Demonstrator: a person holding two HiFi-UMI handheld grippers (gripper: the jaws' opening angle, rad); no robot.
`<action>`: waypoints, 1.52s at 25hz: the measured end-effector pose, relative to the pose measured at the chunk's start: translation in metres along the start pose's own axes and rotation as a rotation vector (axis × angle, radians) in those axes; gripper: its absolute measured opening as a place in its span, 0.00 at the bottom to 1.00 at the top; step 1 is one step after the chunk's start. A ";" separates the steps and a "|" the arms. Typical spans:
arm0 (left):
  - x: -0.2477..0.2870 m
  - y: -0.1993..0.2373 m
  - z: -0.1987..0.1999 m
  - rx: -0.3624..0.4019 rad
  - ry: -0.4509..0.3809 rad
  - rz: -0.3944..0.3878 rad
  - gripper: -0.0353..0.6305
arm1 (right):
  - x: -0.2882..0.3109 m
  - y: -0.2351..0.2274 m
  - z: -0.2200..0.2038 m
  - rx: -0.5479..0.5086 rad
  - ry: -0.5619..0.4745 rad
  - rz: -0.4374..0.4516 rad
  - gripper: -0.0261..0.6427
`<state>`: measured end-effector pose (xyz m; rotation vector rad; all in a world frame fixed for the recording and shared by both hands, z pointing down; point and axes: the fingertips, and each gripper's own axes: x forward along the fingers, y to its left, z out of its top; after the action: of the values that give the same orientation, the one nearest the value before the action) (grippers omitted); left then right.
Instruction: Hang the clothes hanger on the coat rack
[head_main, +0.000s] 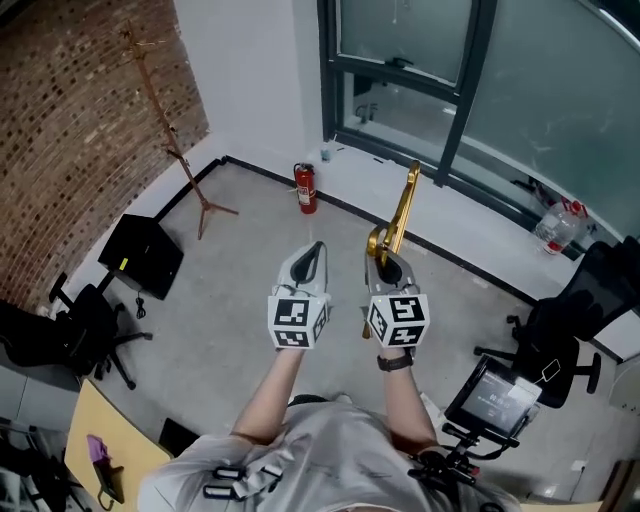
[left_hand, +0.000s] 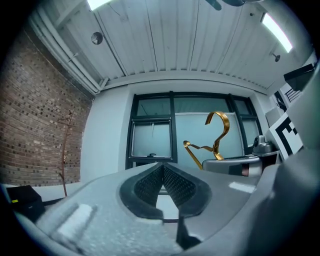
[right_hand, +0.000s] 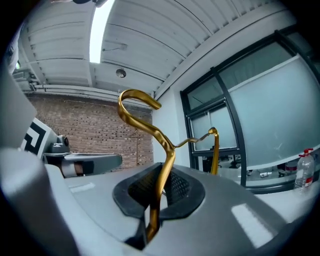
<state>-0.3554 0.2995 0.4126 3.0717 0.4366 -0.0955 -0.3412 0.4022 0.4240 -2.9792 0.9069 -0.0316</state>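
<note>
Right gripper (right_hand: 160, 181) clamps the gold metal hanger (right_hand: 168, 150) at its neck, hook upward. It is likely light, stiff and slick, so the neck suits. Left gripper (left_hand: 162, 171) is closed on nothing. Hanger is well right of the wooden coat rack (head_main: 163, 115).

Hanger (head_main: 403, 208): glossy gold metal. Right gripper (head_main: 387, 260): matt grey plastic shell; pads (right_hand: 178, 185) black, finely dimpled. Wall (head_main: 70, 130) at 10 o'clock: rough red brick. Coat rack (head_main: 166, 118): thin bare wood.
</note>
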 end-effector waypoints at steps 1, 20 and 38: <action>0.006 0.002 -0.007 -0.003 0.016 0.005 0.06 | 0.005 -0.006 -0.006 0.012 0.011 -0.006 0.04; 0.262 0.112 -0.034 -0.042 0.008 0.083 0.06 | 0.253 -0.138 -0.005 -0.017 0.041 0.013 0.03; 0.468 0.229 -0.062 -0.093 0.056 0.375 0.06 | 0.495 -0.213 -0.011 0.048 0.111 0.362 0.03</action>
<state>0.1610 0.2126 0.4499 3.0062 -0.1344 0.0227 0.1883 0.3030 0.4471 -2.7444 1.4201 -0.2078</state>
